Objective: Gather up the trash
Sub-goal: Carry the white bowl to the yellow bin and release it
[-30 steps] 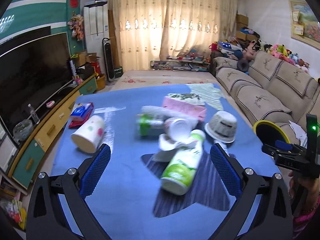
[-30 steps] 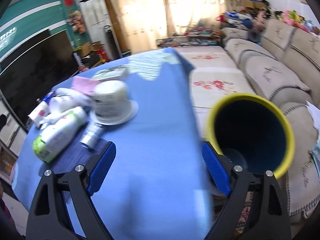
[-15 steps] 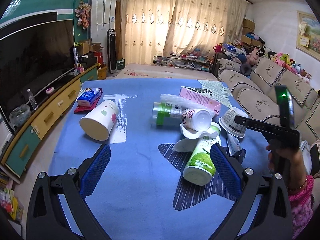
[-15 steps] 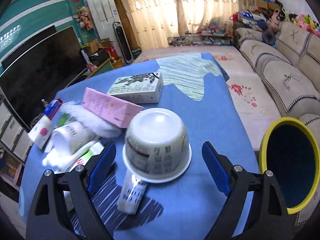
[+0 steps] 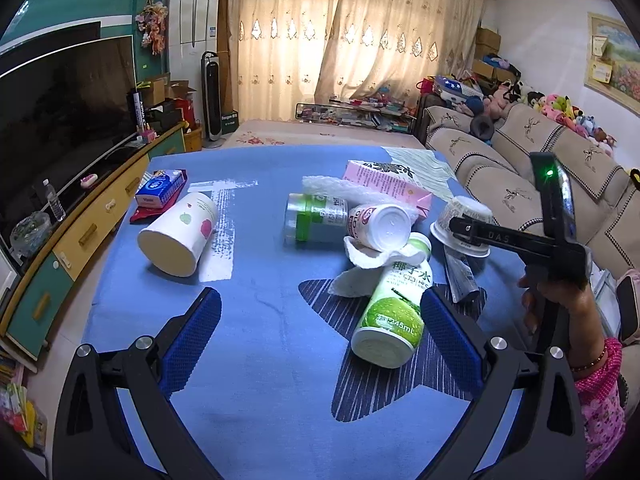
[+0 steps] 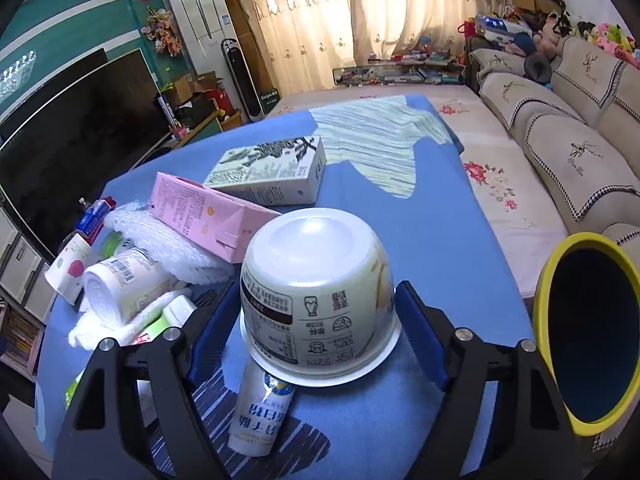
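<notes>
The right claw [image 6: 318, 316] is spread wide, its blue pads flanking an upturned white cup [image 6: 316, 280] near the right edge of the desk [image 6: 440, 240]; whether the pads touch its wall I cannot tell. The cup sits mouth down, its rim resting partly on a squeezed tube [image 6: 260, 412], so it leans a little, and a squeeze low on the wall may, I judge, tip it or drag the tube along. The straddling pose suggests this cup is the piece chosen first, being nearest the yellow-rimmed bin [image 6: 588, 336], which stands just off the desk's right edge with its mouth open toward the claw.

The left claw [image 5: 320, 340] is also spread and holds nothing, hanging above bare blue cloth at the near edge. A green-label bottle [image 5: 394, 312] lies just inside its right pad, with crumpled tissue [image 5: 360, 268] draped over its neck. Behind these crowd a pink carton [image 6: 200, 216], a white bottle [image 5: 380, 226] and a green-banded can [image 5: 314, 218]. A paper cup [image 5: 178, 234] lies on its side well apart, toward the left edge.
</notes>
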`<move>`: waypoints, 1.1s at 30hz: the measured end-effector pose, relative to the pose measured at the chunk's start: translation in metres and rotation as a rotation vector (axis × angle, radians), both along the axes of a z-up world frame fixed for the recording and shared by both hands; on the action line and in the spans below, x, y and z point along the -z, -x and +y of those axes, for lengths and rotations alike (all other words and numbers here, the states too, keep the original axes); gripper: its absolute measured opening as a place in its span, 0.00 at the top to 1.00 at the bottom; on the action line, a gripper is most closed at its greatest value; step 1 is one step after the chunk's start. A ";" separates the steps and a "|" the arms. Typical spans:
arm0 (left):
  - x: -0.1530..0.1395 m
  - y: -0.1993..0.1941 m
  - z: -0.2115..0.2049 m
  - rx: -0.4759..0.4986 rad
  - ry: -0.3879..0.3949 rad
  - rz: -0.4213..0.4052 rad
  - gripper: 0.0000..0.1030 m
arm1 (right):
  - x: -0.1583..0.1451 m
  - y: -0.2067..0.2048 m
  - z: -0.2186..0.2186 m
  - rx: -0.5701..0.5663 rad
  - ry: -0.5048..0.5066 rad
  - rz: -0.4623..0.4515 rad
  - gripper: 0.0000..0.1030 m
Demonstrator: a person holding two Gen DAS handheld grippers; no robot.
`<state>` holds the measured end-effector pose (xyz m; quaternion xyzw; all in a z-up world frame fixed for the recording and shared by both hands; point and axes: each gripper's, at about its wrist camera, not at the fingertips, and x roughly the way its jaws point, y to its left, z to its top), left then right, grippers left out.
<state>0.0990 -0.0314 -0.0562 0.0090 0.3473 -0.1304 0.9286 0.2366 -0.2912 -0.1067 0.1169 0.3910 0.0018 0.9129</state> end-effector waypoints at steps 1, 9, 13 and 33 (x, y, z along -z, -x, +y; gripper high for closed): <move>0.001 0.000 0.000 0.001 0.000 0.001 0.05 | -0.002 0.003 0.000 -0.002 -0.001 -0.006 0.27; 0.003 0.002 -0.016 0.038 -0.014 -0.004 0.05 | -0.023 0.026 -0.010 0.006 -0.023 -0.055 0.27; 0.003 0.004 -0.026 0.055 -0.028 -0.007 0.05 | -0.038 0.043 -0.023 0.021 -0.049 -0.106 0.27; 0.024 -0.006 -0.079 0.147 -0.091 0.055 0.05 | 0.016 0.103 -0.195 0.449 0.100 0.052 0.27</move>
